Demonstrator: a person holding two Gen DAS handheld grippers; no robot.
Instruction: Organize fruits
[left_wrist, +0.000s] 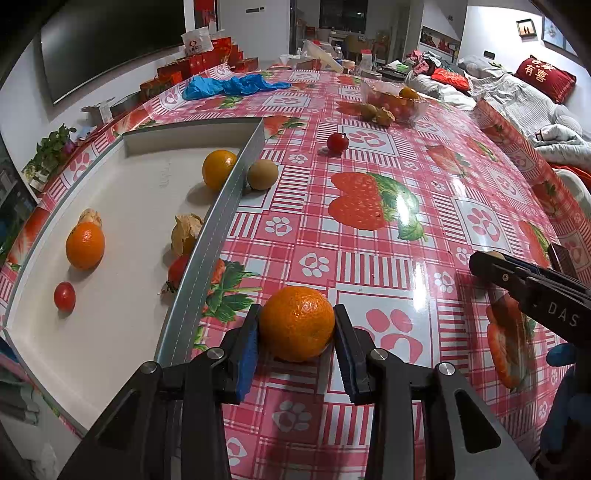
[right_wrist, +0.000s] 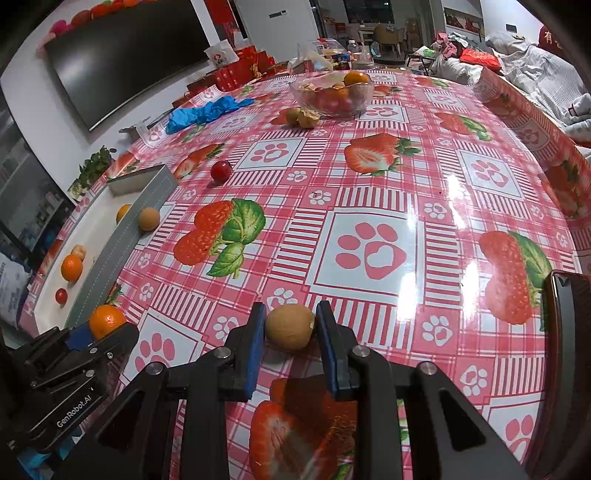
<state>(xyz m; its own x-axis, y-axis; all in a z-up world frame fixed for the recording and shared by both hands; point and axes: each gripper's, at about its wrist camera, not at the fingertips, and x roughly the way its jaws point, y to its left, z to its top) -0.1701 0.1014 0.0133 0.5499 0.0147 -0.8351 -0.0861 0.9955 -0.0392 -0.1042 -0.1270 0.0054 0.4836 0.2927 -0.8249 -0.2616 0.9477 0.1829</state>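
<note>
In the left wrist view my left gripper is shut on an orange mandarin, with both blue pads against its sides, just right of the grey-walled white tray. The tray holds another mandarin, a yellow orange, a cherry tomato and papery husked fruits. In the right wrist view my right gripper is shut on a small brown round fruit low over the tablecloth. The left gripper with its mandarin shows at lower left, beside the tray.
Loose on the strawberry-print cloth lie a brown fruit against the tray's outer wall and a cherry tomato. A glass bowl of fruit stands far back with husked fruits beside it. Blue gloves lie at the far left.
</note>
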